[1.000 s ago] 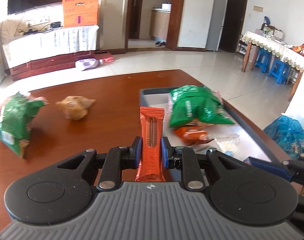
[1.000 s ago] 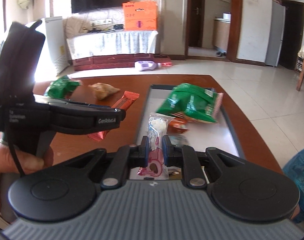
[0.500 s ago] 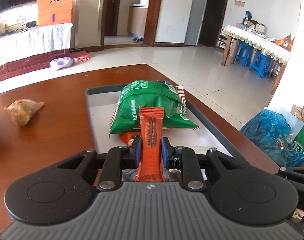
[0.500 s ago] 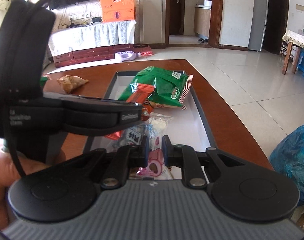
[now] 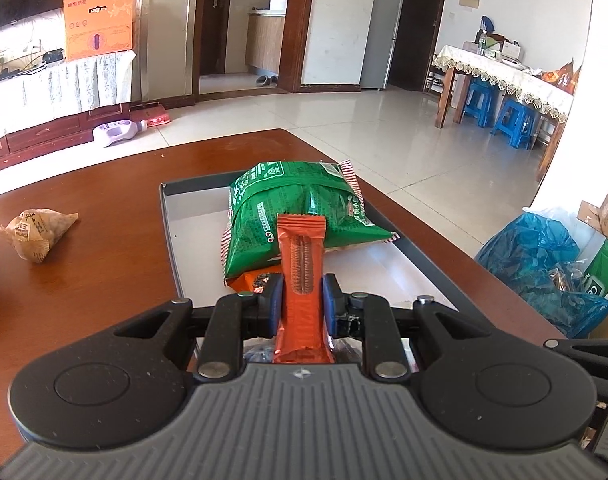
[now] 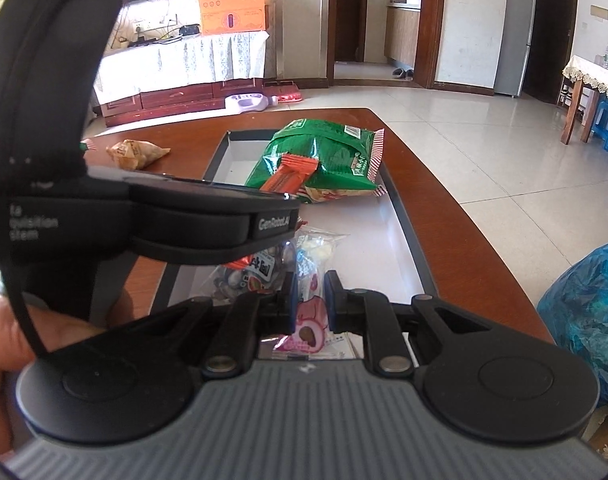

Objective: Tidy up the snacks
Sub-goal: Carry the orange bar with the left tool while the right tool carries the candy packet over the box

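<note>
My left gripper (image 5: pixel 301 294) is shut on an orange snack bar (image 5: pixel 301 264) and holds it above the grey tray (image 5: pixel 171 232), in front of a green snack bag (image 5: pixel 299 208) lying in the tray. In the right wrist view the bar (image 6: pixel 289 174) sticks out past the left gripper's body over the green bag (image 6: pixel 324 156). My right gripper (image 6: pixel 310 298) is shut on a pink and white snack packet (image 6: pixel 310 312) above the tray's near end (image 6: pixel 408 236), with small wrapped snacks (image 6: pixel 255 276) under it.
A brown wrapped snack (image 5: pixel 33 230) lies on the wooden table (image 5: pixel 103 184) left of the tray; it also shows in the right wrist view (image 6: pixel 137 152). A blue plastic bag (image 5: pixel 544 264) sits on the floor to the right. The left gripper's body (image 6: pixel 143 216) crosses the right view.
My left gripper has swung right from the table's left side with the orange bar and now holds it over the tray. My right gripper has stayed over the tray's near end, still holding the packet.
</note>
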